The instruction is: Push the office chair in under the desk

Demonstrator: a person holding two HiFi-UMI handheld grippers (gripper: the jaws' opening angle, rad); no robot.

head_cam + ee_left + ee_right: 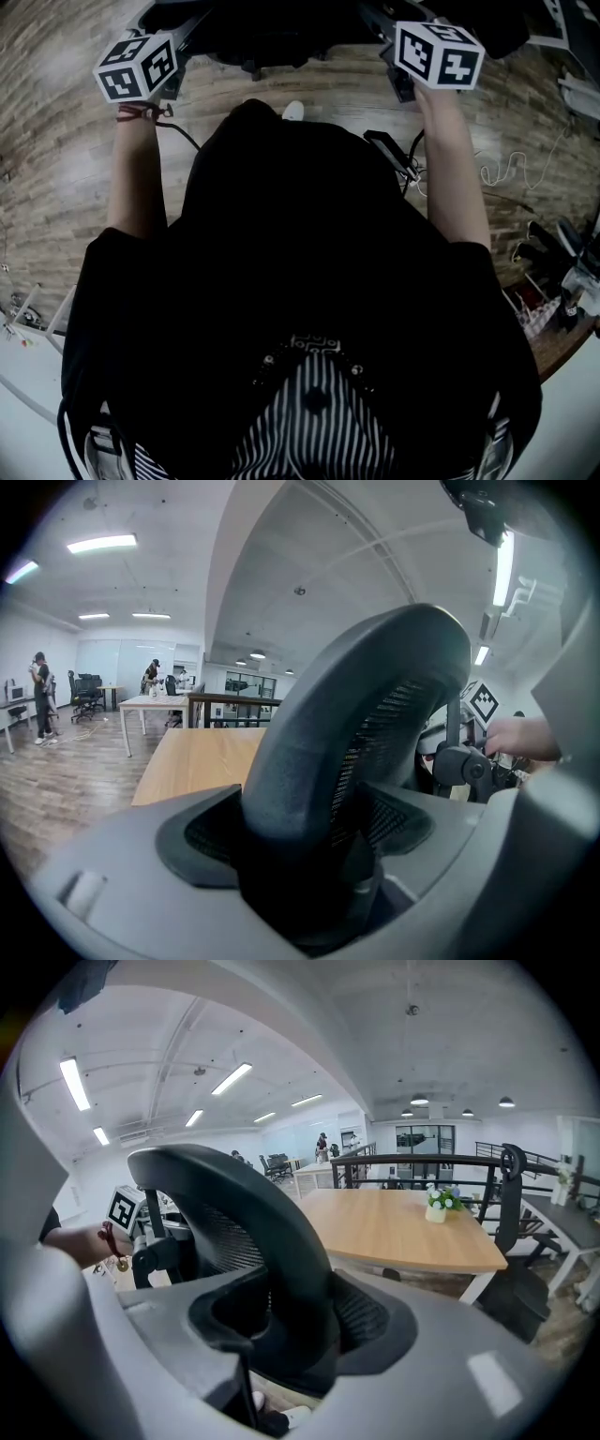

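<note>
The office chair (319, 733) is seen in dark grey, its back filled with black mesh. The bench (403, 1227) is finished in pale wood; on it, a white pot (434, 1213) is topped with green and blue. The floor (56, 169) is laid in grey-brown planks.

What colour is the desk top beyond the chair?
Light wood tone; the desk top shows best in the right gripper view.

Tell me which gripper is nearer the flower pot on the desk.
Right. The right gripper grips the chair back, with the flower pot ahead to its right on the desk; the left gripper grips its opposite edge, the pot out of its view.
</note>
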